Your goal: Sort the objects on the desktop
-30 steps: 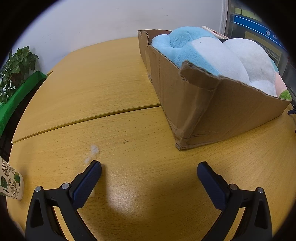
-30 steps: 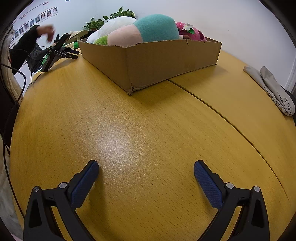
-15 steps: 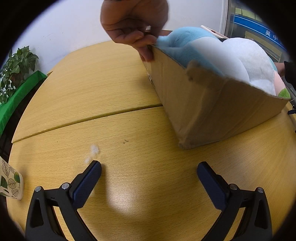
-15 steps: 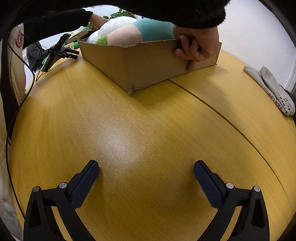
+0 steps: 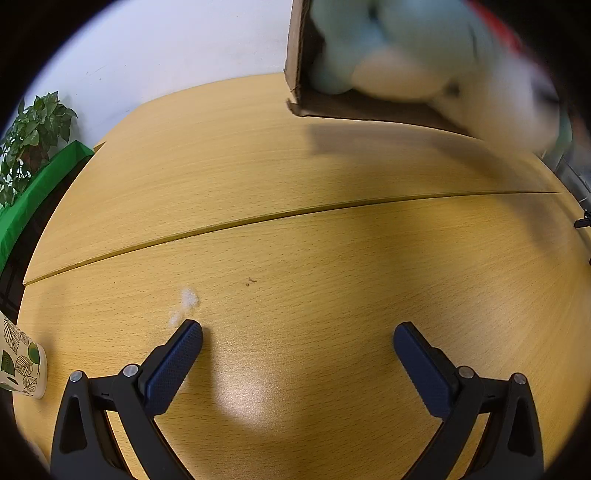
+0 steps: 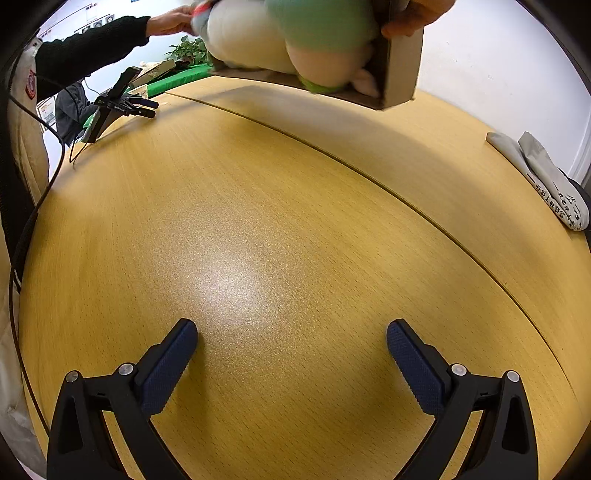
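A cardboard box [image 5: 295, 59] hangs tipped above the far side of the wooden table [image 5: 295, 258], its open top turned toward me. Blurred plush toys [image 5: 388, 48] in blue, white and red spill out of it. In the right wrist view a person's hands [image 6: 413, 14] hold the same box [image 6: 400, 66], with green, cream and pink plush toys [image 6: 314, 40] bulging from it. My left gripper [image 5: 297, 334] rests low over the table, open and holding nothing. My right gripper [image 6: 291, 332] is likewise open with nothing between its fingers, far from the box.
A leaf-patterned paper cup [image 5: 22, 365] stands at the left table edge, a tuft of white fluff [image 5: 188, 299] near my left fingertip. A potted plant [image 5: 29, 136] and green ledge are beyond. Grey socks [image 6: 546, 181] lie far right; another gripper device [image 6: 118, 107] far left.
A person took hold of the box, lifted it off the table and tipped it over, so the plush toys are sliding out. Both grippers have stayed still and open.
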{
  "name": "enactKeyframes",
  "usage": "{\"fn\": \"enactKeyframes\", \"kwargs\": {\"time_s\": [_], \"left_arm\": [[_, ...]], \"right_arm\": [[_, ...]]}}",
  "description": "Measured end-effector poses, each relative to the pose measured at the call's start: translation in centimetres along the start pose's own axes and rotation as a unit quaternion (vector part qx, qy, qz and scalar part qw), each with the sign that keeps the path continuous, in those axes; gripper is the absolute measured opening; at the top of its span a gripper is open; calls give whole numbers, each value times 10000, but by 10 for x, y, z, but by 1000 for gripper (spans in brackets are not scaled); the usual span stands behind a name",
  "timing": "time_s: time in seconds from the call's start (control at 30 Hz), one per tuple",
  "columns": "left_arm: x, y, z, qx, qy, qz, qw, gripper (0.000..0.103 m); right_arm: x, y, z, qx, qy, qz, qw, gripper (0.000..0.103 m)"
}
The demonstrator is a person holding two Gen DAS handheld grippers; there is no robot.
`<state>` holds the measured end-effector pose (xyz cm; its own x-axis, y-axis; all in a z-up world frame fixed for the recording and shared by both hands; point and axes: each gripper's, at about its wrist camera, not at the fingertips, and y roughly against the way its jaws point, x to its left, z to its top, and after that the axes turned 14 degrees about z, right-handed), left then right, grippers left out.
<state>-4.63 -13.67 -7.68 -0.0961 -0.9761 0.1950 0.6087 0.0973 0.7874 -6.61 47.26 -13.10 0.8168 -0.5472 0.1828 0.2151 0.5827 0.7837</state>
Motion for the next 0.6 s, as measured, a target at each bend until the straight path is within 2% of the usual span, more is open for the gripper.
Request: {"fn": "enactKeyframes", "kwargs": {"time_s": [0.6], "left_arm": [[3,-5,5,5,4,-2,10000,103]], "right_arm": [[-5,-2,1,4,13,-4,10000,103]]}}
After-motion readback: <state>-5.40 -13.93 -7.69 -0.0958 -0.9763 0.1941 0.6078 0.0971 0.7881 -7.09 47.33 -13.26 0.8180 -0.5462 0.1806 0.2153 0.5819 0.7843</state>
